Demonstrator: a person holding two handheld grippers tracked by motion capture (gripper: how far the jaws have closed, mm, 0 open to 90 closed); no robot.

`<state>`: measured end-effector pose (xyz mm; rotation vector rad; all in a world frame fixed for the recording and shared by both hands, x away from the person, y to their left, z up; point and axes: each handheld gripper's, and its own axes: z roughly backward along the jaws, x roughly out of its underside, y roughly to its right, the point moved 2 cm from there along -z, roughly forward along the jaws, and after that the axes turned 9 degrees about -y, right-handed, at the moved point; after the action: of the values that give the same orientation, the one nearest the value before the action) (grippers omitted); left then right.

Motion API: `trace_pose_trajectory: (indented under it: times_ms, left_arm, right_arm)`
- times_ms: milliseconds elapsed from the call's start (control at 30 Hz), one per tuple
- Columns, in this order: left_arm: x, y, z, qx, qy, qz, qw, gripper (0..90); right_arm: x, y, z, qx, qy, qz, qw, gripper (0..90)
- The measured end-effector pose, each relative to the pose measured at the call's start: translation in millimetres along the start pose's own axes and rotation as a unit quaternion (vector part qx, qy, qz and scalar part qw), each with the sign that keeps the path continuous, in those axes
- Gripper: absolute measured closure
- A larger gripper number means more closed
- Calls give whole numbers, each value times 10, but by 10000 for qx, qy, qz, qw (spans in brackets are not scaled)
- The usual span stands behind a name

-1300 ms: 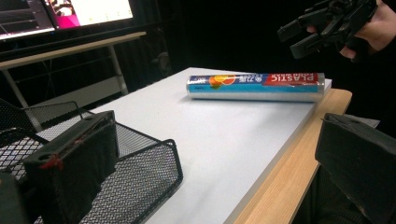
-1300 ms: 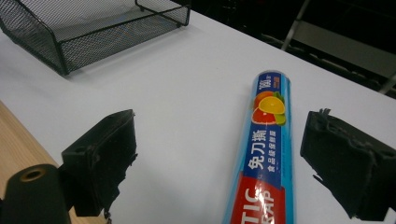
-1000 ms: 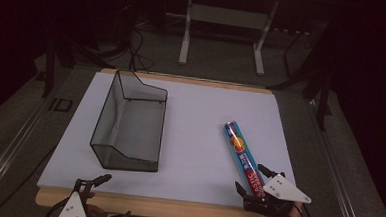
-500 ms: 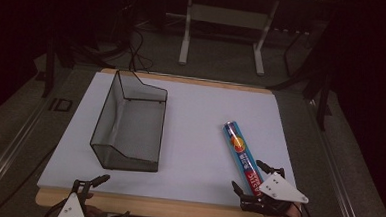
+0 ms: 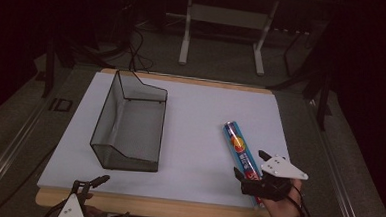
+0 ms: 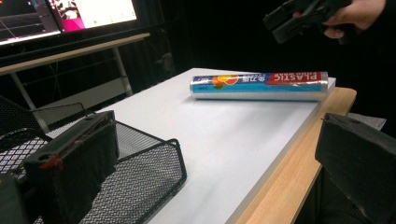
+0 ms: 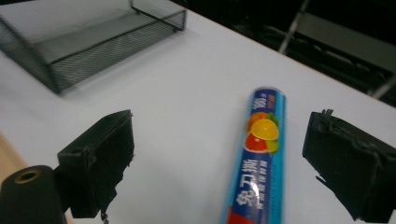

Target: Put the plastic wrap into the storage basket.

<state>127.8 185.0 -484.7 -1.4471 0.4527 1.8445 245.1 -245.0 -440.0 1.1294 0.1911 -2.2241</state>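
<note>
A blue plastic-wrap roll with fruit pictures lies flat on the white board, right of centre. My right gripper hovers over the roll's near end. Its jaws have just been opening and now stand wide, one on each side of the roll, touching nothing. My left gripper is at the front left edge, open, with nothing between its jaws. It looks past a corner of the black mesh tray toward the roll and the right gripper.
The black mesh tray stands on the left half of the board, open side up. A wooden table edge runs along the front. Desk legs and cables lie on the floor beyond, and a lit monitor sits far off.
The right gripper's jaws have spread apart and the hand has lifted slightly off the roll's near end. The roll, the tray and the left gripper stay put.
</note>
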Motion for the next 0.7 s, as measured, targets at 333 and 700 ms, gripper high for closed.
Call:
trace_pose_trajectory:
  times_ms: [333, 700]
  left_arm:
    - [2, 5, -5, 4, -42, -46, 10000, 2]
    - [4, 7, -17, 42, -72, -43, 10000, 2]
  right_arm:
    - [-182, 224, -260, 113, -527, -81, 9985, 90]
    - [-65, 437, -662, 63, -1251, -394, 9913, 126]
